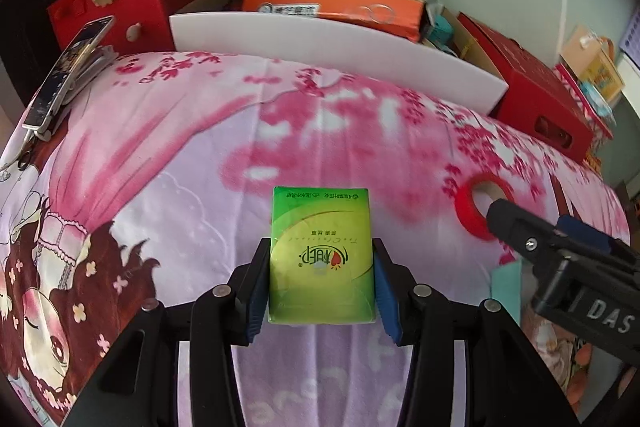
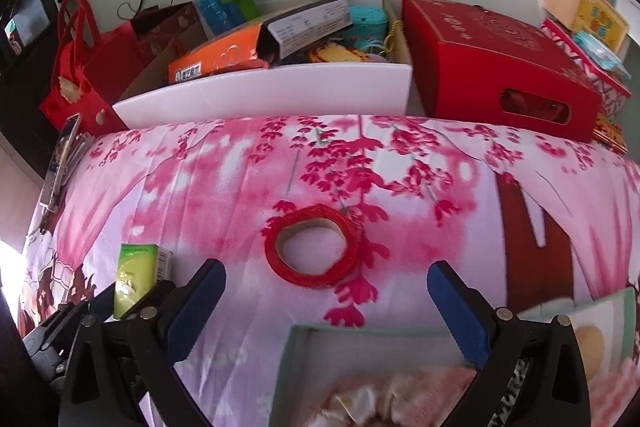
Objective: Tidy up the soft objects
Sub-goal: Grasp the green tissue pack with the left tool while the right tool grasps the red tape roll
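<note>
A green tissue pack (image 1: 320, 219) lies on the pink flowered bedsheet (image 1: 200, 155). My left gripper (image 1: 321, 247) is shut on it, with the blue pads (image 1: 256, 291) pressed against its two long sides. In the right wrist view the pack (image 2: 134, 275) shows at the lower left. My right gripper (image 2: 326, 267) stands wide open with nothing between its fingers, and a red tape ring (image 2: 312, 279) lies flat on the sheet just beyond them. In the left wrist view the right gripper's tip (image 1: 504, 219) covers part of the ring (image 1: 466, 207).
A teal box (image 2: 296, 335) holding pink soft fabric (image 2: 360, 399) sits under my right gripper. Behind the bed stand a white bin (image 2: 260, 87) full of clutter, a red carton (image 2: 500, 67) and a red bag (image 2: 80, 67). A phone (image 1: 68, 75) on a clamp stands at the left edge.
</note>
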